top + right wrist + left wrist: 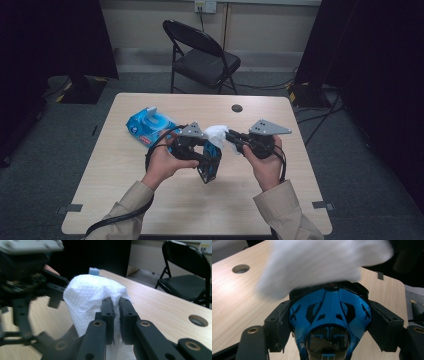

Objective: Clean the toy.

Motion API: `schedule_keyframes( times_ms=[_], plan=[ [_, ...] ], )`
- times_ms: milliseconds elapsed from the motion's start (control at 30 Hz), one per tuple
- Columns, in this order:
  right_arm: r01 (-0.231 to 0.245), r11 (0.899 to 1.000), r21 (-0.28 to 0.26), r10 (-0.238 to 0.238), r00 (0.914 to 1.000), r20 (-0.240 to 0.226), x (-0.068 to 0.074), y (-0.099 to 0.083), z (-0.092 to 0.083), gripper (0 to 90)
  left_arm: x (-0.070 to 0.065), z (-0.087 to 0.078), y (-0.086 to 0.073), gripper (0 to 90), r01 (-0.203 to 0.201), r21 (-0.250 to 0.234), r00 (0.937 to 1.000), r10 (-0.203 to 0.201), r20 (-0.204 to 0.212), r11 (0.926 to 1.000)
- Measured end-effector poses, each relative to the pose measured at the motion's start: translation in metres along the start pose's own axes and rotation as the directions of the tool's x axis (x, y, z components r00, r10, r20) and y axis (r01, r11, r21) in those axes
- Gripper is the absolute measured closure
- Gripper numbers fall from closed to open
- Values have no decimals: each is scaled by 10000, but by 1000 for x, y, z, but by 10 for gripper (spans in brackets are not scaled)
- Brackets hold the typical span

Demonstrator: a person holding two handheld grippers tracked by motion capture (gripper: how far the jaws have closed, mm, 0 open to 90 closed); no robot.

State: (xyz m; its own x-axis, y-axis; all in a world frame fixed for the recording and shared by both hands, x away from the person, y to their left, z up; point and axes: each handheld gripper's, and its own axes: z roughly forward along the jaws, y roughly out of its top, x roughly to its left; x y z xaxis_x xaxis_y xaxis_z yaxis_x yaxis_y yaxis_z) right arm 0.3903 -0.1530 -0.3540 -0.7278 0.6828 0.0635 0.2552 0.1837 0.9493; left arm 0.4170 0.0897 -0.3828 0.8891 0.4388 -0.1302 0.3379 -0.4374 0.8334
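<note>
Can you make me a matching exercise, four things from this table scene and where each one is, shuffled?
Things:
1. blue helmet-shaped object
2. white wipe
3. wipes packet
4. folding chair

Places:
A. on the floor beyond the table's far edge
B. pinched in the right gripper
C. lying on the table, at the left in the high view
D. clamped between the jaws of the left gripper

Pairs: 1-D, 2-B, 3-C, 4-A

Overhead forward-down view; two close, perhaps opposed gripper views sharing wipe [324, 262].
</note>
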Motion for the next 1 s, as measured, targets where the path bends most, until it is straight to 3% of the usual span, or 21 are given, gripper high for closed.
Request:
schedule_keyframes(
  times_ms=[200, 467, 600, 1000],
  plan=[
    [169, 9997, -192, -177, 9991, -390, 10, -1, -9, 839, 6, -2, -2, 265, 166, -20, 9997, -166, -196, 9999],
    [556, 9981, 254, -543, 9972, -521, 25, -12, 7, 838, -2, 2, 2, 266, -65, 36, 10000, 65, 33, 10000],
    [512, 9980, 372, -500, 9982, -338, 22, -11, 10, 838, -3, 3, 1, 265, 6, 31, 9999, -7, 123, 10000],
    [266, 9966, 774, -268, 9996, 20, 8, -12, 24, 839, -12, 7, 6, 265, -321, -4, 9988, 321, 377, 9995]
  ],
)
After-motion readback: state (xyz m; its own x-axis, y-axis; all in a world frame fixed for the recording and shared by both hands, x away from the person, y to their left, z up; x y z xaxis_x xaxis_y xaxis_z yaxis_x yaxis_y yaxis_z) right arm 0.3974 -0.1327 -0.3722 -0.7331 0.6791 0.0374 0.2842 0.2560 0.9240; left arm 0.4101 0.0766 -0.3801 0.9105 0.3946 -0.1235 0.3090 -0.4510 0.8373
